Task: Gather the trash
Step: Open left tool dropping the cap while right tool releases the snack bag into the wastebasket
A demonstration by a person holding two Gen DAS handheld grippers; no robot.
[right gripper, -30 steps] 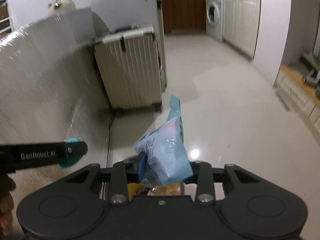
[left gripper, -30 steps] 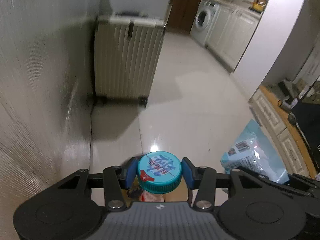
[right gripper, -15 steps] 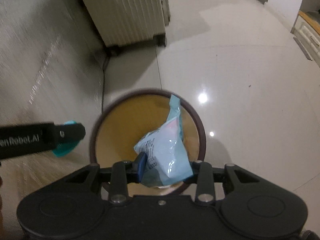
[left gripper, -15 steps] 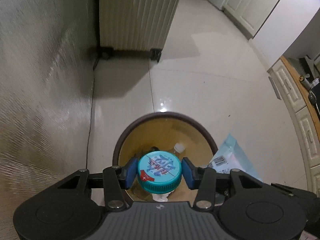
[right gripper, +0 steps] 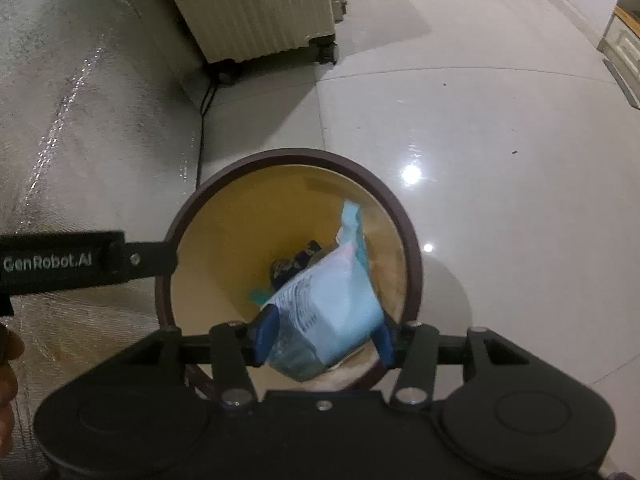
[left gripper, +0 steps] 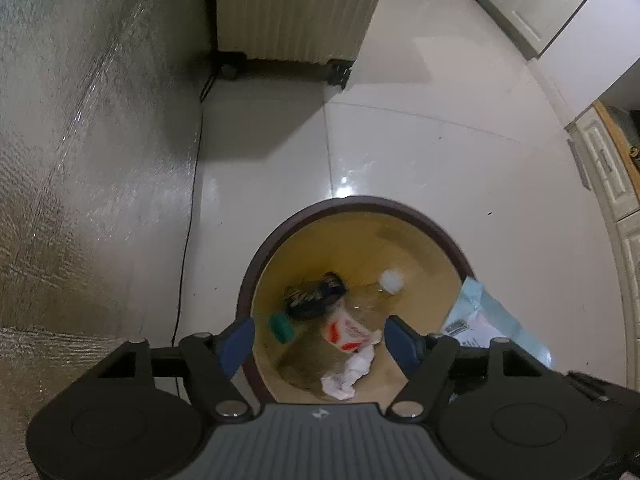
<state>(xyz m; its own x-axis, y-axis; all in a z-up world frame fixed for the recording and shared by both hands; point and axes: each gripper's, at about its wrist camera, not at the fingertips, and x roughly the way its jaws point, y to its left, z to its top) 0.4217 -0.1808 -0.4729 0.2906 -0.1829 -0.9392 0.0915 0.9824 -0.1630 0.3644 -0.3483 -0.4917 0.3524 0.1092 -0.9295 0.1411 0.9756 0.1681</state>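
Over the bin [right gripper: 412, 240], both grippers' jaws have just been opening, blue packet [right gripper: 328, 300] between the right's.

I see a ribbed suitcase [left gripper: 296, 8] on wheels (upright), a cord [left gripper: 188, 216] along the glossy floor [left gripper: 440, 152].

A second ago my left gripper [left gripper: 318, 338] clamped a teal-capped bottle [left gripper: 281, 327] and my right gripper [right gripper: 324, 338] pinched a light blue packet [right gripper: 332, 300], with no bin below. Now both hang over the round bin [left gripper: 256, 264]. My left jaws have just been opening and the bottle lies inside. My right jaws have just been opening too; the packet tilts loosely between them.
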